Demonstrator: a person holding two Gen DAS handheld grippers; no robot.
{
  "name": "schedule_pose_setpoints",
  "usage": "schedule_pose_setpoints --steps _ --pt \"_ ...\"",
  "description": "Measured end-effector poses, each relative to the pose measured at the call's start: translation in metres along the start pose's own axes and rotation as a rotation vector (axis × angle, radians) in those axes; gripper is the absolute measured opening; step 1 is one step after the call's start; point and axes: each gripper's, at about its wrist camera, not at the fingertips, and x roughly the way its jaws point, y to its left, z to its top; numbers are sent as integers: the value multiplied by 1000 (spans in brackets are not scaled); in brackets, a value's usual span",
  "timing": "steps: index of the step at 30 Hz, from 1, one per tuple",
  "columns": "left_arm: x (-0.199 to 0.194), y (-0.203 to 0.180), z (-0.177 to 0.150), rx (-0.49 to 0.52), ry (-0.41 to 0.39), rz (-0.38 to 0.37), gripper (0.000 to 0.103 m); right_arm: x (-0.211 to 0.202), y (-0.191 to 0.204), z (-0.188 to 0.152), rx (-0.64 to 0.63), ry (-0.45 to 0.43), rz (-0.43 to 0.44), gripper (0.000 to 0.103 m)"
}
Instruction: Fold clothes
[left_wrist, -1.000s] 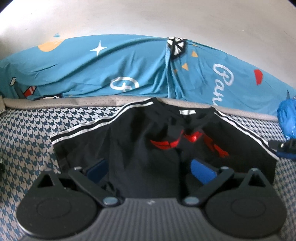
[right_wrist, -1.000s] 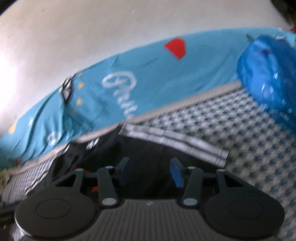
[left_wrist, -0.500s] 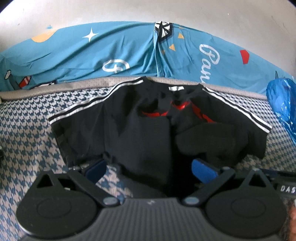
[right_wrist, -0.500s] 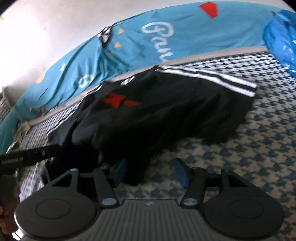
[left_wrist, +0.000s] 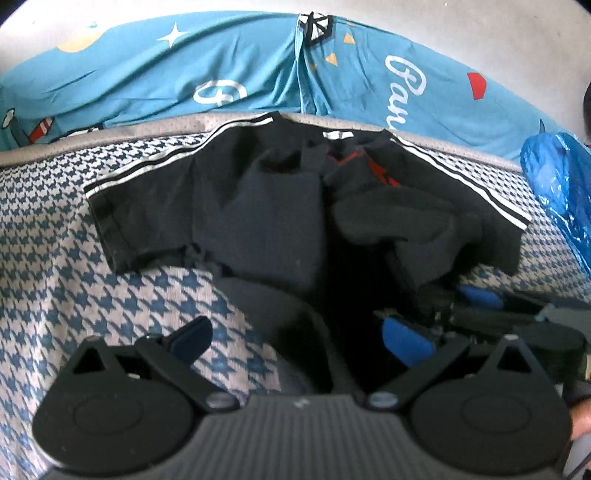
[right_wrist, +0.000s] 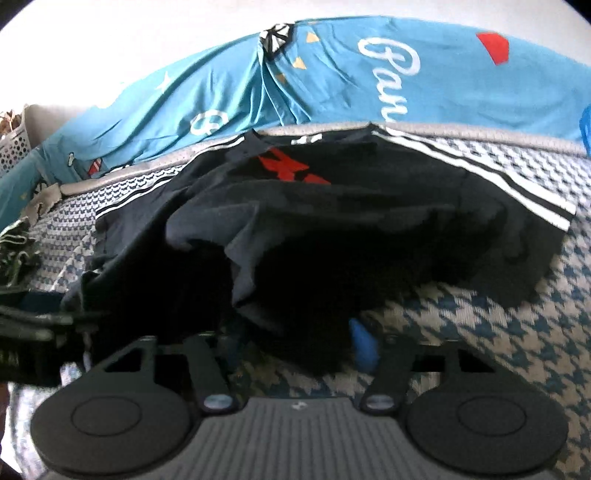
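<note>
Black fabric fills the middle of both views: a short-sleeved T-shirt (left_wrist: 258, 221) with white stripes along shoulders and sleeves lies crumpled on a blue-and-white houndstooth bed cover (left_wrist: 74, 277), its collar toward the top of the frame, next to a turquoise printed sheet (left_wrist: 147, 81) bunched along the wall. A blue plastic bag (left_wrist: 557, 184) sits at the right edge of the left wrist view

Your left gripper (left_wrist: 295, 334) stands wide open at the lower centre of its frame. Its left finger is over bare cover, its right finger in the dark by the shirt's lower edge, and nothing is pinched between them. Your right gripper (right_wrist: 295, 343) is closing, with a dark fold of the hem between its fingers at the lower centre of its view. Only the right blue pad (right_wrist: 364, 349) shows clearly, so you cannot tell from here whether the pads are pressing the cloth yet

The step looks like taking the bottom hem at two points. To do it well, let the right jaws close fully before lifting. Slide the left gripper toward the hem's left corner so it takes only one edge, not the bunched middle. Then draw both corners apart to flatten the rumpled front, where red print (right_wrist: 284, 168) shows below the collar
</note>
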Motion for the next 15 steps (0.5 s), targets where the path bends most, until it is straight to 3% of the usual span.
schedule_pose_setpoints --steps 2,4,6,8,15 --pt "1 0 -3 12 -6 22 87 -2 -1 3 14 -13 -1 13" --pt "1 3 -3 13 -4 50 62 -12 -3 8 44 -46 5 12" --pt "-3 9 0 -15 -16 63 54 -26 -5 15 56 -93 6 11" --pt "-8 16 3 -38 -40 94 51 -45 -8 22 71 -151 11 11" --pt "-38 48 13 -121 -174 312 52 -111 -46 43 254 -350 8 11"
